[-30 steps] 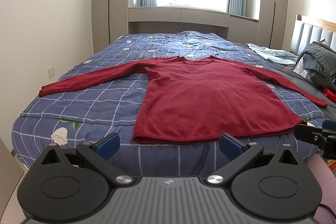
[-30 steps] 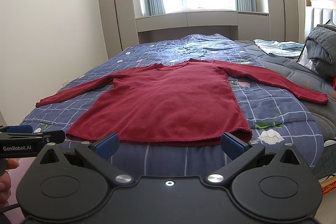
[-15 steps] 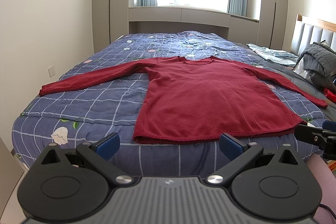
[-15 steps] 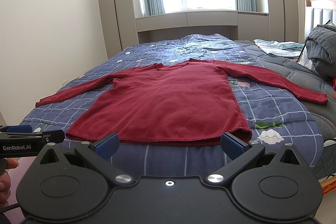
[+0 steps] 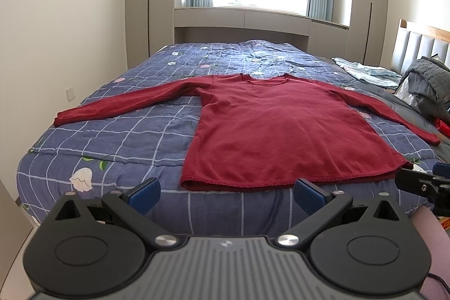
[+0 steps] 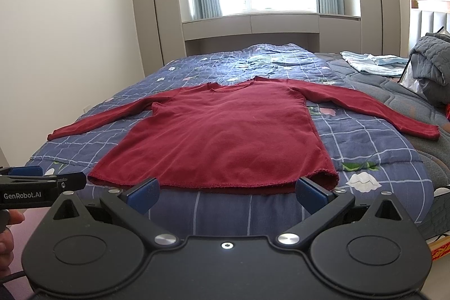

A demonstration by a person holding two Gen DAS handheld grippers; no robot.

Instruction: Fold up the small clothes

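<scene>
A dark red long-sleeved shirt (image 5: 275, 131) lies flat on the bed, front up, both sleeves spread out, hem toward me; it also shows in the right wrist view (image 6: 225, 131). My left gripper (image 5: 226, 194) is open and empty, just short of the hem's left half. My right gripper (image 6: 226, 194) is open and empty, just short of the hem's right half. Each gripper's tip shows at the edge of the other's view.
The bed has a blue checked quilt (image 5: 118, 131) with flower prints. A grey padded bundle (image 5: 427, 86) and a light blue cloth (image 5: 365, 72) lie at the far right by the headboard. A wall stands to the left, cabinets and a window beyond the bed.
</scene>
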